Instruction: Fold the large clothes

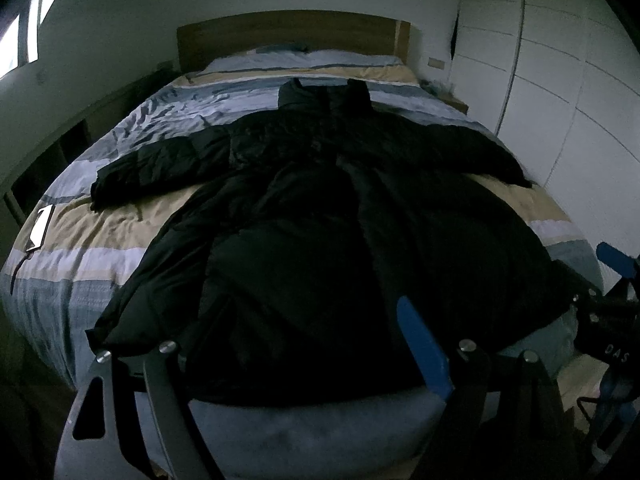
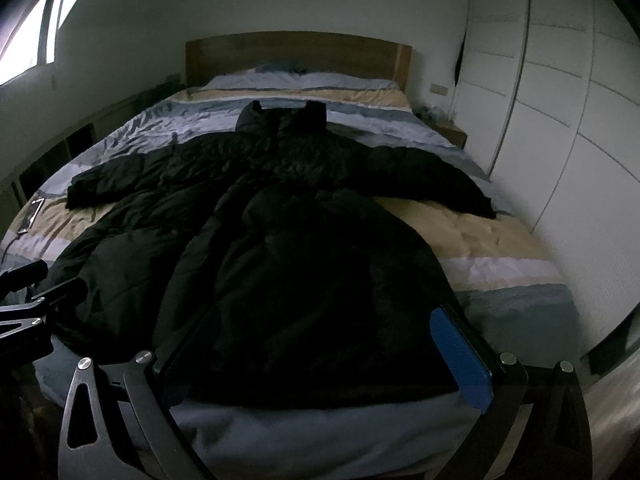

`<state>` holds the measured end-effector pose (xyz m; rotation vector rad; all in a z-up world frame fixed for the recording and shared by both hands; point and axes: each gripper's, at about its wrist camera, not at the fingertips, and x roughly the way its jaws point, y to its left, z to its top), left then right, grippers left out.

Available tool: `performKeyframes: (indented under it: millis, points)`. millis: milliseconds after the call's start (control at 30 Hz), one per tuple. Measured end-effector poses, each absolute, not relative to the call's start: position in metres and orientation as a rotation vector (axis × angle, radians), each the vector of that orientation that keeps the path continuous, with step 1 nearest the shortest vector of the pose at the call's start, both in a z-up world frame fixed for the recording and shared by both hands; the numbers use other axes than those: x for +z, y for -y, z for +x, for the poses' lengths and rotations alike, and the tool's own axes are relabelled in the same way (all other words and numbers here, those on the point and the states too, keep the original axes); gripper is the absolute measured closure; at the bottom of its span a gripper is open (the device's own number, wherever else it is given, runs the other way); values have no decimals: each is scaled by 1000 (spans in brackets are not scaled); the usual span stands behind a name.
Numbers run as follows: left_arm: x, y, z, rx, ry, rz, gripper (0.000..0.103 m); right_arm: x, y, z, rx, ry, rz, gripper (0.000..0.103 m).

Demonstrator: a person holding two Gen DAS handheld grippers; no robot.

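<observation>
folding hasn't really started; the black coat lies flat on the striped bed, sleeves out, collar toward the headboard; left gripper and right gripper both hover spread apart over the hem, gripping nothing; every fold's left

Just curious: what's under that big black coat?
The black coat lies spread on a striped duvet covering the bed. Anything beneath the coat's middle is hidden.

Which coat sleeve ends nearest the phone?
The sleeve on the window side of the black coat: its cuff lies close to the phone. The other sleeve stretches toward the wardrobe.
</observation>
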<state>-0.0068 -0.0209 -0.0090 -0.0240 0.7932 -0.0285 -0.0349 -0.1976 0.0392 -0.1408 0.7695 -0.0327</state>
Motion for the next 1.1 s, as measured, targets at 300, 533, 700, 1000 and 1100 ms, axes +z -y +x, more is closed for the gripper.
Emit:
performKeyframes:
  millis: [300, 533, 700, 1000, 1100]
  points:
    - [-7, 22, -6, -42, -786, -25, 20, 40, 199, -36, -41, -761, -138, 0]
    - [-4, 24, -7, -46, -780, -27, 20, 39, 201, -34, -40, -755, -136, 0]
    - [-2, 26, -6, -54, -785, -26, 20, 39, 203, -35, -40, -752, -135, 0]
    - [0, 25, -8, -77, -776, -30, 20, 40, 204, -35, -41, -748, -134, 0]
    - [-2, 23, -6, -73, -787, -34, 20, 40, 204, -34, -41, -746, -134, 0]
